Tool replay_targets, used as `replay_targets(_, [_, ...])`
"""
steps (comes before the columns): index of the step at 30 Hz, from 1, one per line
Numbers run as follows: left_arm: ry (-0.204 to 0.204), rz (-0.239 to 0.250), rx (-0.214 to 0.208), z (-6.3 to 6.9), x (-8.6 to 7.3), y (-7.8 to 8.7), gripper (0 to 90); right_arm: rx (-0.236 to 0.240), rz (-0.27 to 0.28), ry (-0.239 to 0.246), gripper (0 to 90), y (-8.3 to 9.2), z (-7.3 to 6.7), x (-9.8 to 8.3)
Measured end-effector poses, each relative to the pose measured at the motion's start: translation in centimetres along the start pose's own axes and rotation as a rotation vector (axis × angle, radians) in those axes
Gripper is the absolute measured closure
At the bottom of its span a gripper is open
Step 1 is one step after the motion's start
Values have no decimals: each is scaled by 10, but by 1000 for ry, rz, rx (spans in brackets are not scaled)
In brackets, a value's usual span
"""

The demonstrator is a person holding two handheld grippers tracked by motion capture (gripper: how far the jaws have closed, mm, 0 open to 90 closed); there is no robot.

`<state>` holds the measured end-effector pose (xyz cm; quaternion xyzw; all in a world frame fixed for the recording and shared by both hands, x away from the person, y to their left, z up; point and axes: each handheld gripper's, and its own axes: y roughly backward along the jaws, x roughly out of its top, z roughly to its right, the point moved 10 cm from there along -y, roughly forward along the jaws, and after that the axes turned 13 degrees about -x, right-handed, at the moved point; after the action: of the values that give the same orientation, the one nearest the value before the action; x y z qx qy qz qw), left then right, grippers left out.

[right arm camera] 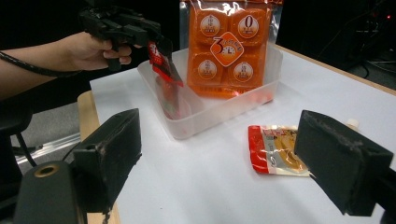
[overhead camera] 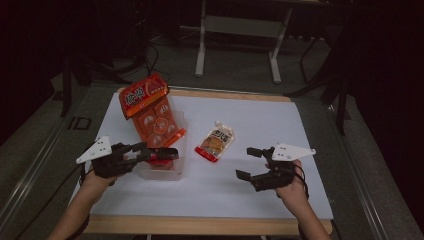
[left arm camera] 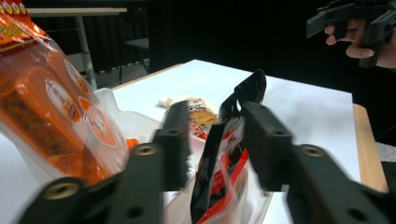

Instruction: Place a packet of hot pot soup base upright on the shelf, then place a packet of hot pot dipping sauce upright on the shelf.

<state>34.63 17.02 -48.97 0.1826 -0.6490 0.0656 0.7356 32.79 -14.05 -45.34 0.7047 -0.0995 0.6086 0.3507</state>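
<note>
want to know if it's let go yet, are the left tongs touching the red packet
Cannot tell. In the left gripper view the red packet stands between the left tongs, close to the right jaw, but motion blur hides any contact or gap.

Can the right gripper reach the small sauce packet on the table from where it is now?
Probably yes: the right gripper has open jaws, and the packet lies flat just ahead on bare white table, nothing between.
</note>
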Motion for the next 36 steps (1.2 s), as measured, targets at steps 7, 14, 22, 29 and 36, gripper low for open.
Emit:
replay_targets(7, [48,-11,20,3,8,-6,277,-12,3,7,146,1,2,1])
replay_targets(14, [28,14,54,8,21,-9,109,-23,-3,12,147,1,4,-1])
replay_targets(22, [23,-13,37,25,32,-22,42,-42,-8,12,174,-1,10,-1])
replay_targets(29, [6,-26,4,41,39,-34,42,-94,6,-9,145,-1,21,3])
replay_targets(36, [-2,-17,-32,56,42,-45,42,-125,8,4,143,-3,32,6])
